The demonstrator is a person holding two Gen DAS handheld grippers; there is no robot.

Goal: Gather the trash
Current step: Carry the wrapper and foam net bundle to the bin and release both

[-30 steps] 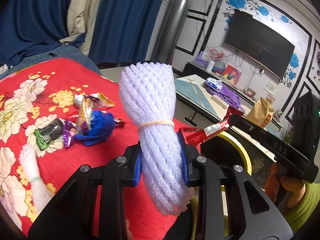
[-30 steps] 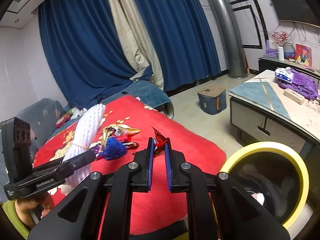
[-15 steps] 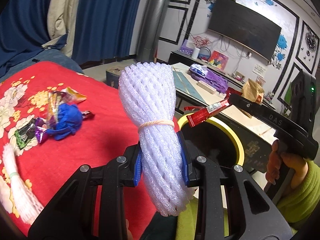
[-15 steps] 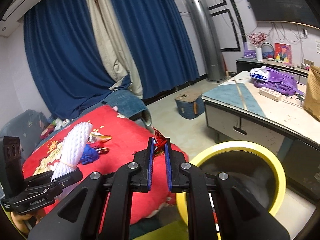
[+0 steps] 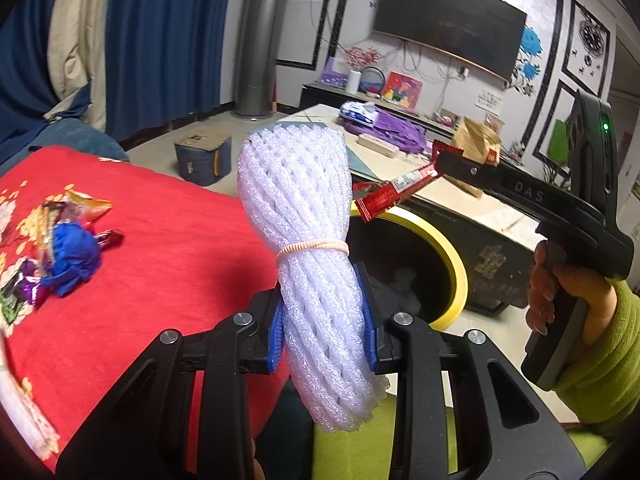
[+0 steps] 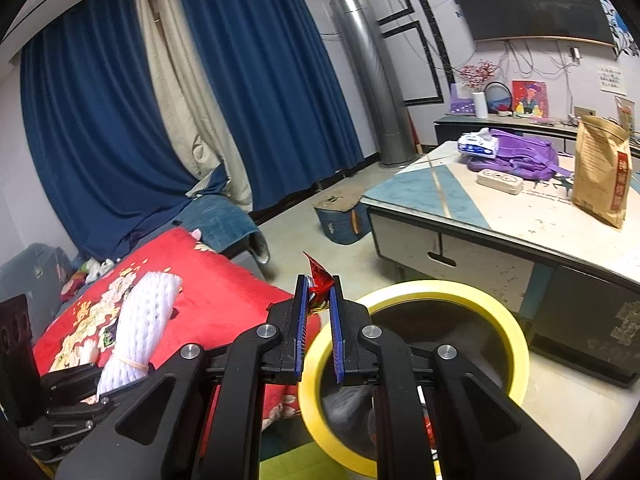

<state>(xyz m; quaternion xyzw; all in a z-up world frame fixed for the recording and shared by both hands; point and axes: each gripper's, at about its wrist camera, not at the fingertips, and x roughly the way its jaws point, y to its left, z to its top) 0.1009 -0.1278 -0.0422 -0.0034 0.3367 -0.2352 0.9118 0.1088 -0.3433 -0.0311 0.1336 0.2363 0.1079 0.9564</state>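
Observation:
My left gripper (image 5: 324, 316) is shut on a white foam net bundle (image 5: 304, 216) tied with a rubber band, held upright over the edge of the red blanket (image 5: 160, 248). The bundle also shows in the right wrist view (image 6: 140, 328). My right gripper (image 6: 319, 300) is shut on a red wrapper (image 6: 318, 280), which also shows in the left wrist view (image 5: 394, 192), above the rim of the yellow-rimmed trash bin (image 6: 516, 336). The bin (image 5: 456, 264) stands on the floor beside the blanket.
More wrappers and a blue crumpled piece (image 5: 74, 258) lie on the blanket at the left. A low table (image 6: 500, 216) with a purple bag and a brown paper bag stands behind the bin. A small cardboard box (image 6: 340, 216) sits on the floor.
Both grippers have swung right, away from the blanket toward the bin. The red wrapper is now over the bin's rim. Both grips are unchanged.

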